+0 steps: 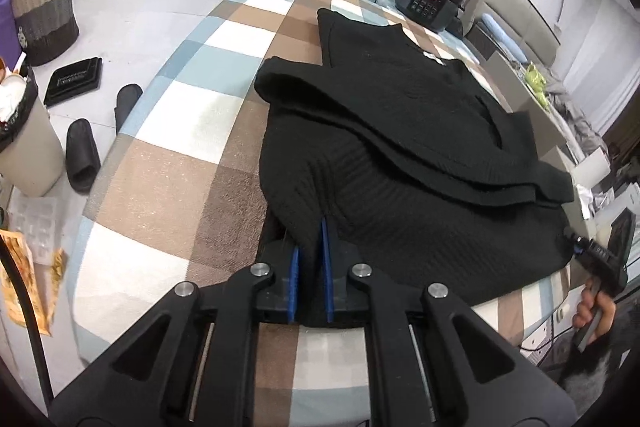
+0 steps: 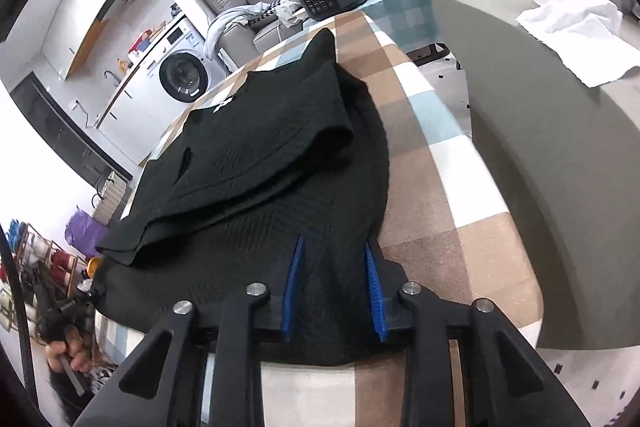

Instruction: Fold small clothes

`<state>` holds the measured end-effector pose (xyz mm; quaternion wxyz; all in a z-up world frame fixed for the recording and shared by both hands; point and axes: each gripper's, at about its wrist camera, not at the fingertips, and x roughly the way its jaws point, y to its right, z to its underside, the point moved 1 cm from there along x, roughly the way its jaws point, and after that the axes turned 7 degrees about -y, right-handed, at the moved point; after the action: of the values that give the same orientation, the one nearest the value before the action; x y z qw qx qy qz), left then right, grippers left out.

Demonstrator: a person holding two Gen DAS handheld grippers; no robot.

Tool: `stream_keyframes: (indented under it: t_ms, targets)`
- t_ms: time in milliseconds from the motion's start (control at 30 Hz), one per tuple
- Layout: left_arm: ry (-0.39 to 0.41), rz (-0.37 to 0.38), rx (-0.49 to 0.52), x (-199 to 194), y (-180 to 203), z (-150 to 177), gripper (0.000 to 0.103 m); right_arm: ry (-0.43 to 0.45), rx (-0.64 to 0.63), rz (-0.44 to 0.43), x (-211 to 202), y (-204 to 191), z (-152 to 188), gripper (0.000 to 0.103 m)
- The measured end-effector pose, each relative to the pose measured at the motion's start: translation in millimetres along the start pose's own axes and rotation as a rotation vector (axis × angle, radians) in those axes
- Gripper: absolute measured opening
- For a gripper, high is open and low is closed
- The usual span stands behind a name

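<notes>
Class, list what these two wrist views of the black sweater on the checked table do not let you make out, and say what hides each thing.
- Left wrist view: the hem of the black sweater between the left gripper fingers, hidden by the gripper body.
- Right wrist view: whether the right gripper pads press the sweater; black knit covers them.
- Both views: the checked table beneath the sweater.
- Left wrist view: button labels on the black appliance, too small.

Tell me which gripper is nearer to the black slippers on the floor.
Left. The left gripper pinches the black sweater's hem on the table side above the slippers. The right gripper works the hem's opposite corner, further away.
</notes>
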<state>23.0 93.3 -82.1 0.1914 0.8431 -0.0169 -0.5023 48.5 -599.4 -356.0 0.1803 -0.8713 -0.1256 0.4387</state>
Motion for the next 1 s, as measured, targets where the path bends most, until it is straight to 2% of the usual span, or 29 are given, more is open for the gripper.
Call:
stream_keyframes:
  t_ms: [33, 100, 200, 500, 667, 767, 833, 867, 900, 933, 967, 1000]
  targets:
    - [0.004, 0.001, 0.002, 1.0, 1.2, 0.5, 0.005, 0.0, -0.017, 0.013, -0.1, -2.3, 0.8, 0.03]
    - [0.005, -0.018, 0.01, 2.7, 2.9, 2.7, 0.005, -0.002, -0.056, 0.057, 1.8, -7.4, 2.7, 0.023]
    - [-0.007, -0.037, 0.04, 3.2, 6.0, 7.6, 0.004, -0.012, -0.098, 0.102, 3.4, -11.2, 6.4, 0.017]
    - [-0.026, -0.071, 0.074, -10.7, 3.6, 27.3, 0.004, -0.052, -0.116, 0.115, -3.3, -12.5, 21.4, 0.013]
    - [-0.035, -0.08, 0.075, -17.9, 0.5, 38.9, 0.004, -0.052, -0.112, 0.127, -10.8, -10.7, 24.9, 0.013]
    - [-0.018, -0.064, 0.049, -24.8, -2.5, 36.4, 0.005, -0.027, -0.056, 0.118, -16.7, -7.9, 17.5, 0.017]
    - [-0.003, -0.064, 0.019, -32.0, -5.4, 30.2, 0.007, 0.001, -0.035, 0.109, -24.2, -8.4, 13.0, 0.025]
    - [0.007, -0.068, 0.014, -35.5, -6.2, 27.7, 0.013, 0.026, -0.029, 0.094, -30.4, -9.6, 12.0, 0.037]
    - [0.027, -0.072, 0.003, -40.4, -6.7, 23.3, 0.025, 0.046, -0.027, 0.076, -34.5, -11.5, 10.4, 0.048]
    - [0.046, -0.077, -0.009, -44.5, -7.7, 18.5, 0.033, 0.066, -0.026, 0.053, -38.5, -13.6, 7.9, 0.051]
    - [0.061, -0.083, -0.021, -48.4, -8.6, 14.8, 0.048, 0.08, -0.025, 0.035, -41.7, -16.3, 5.0, 0.052]
    - [0.083, -0.078, -0.038, -52.3, -10.0, 9.1, 0.053, 0.081, -0.025, 0.021, -42.5, -19.1, 2.2, 0.053]
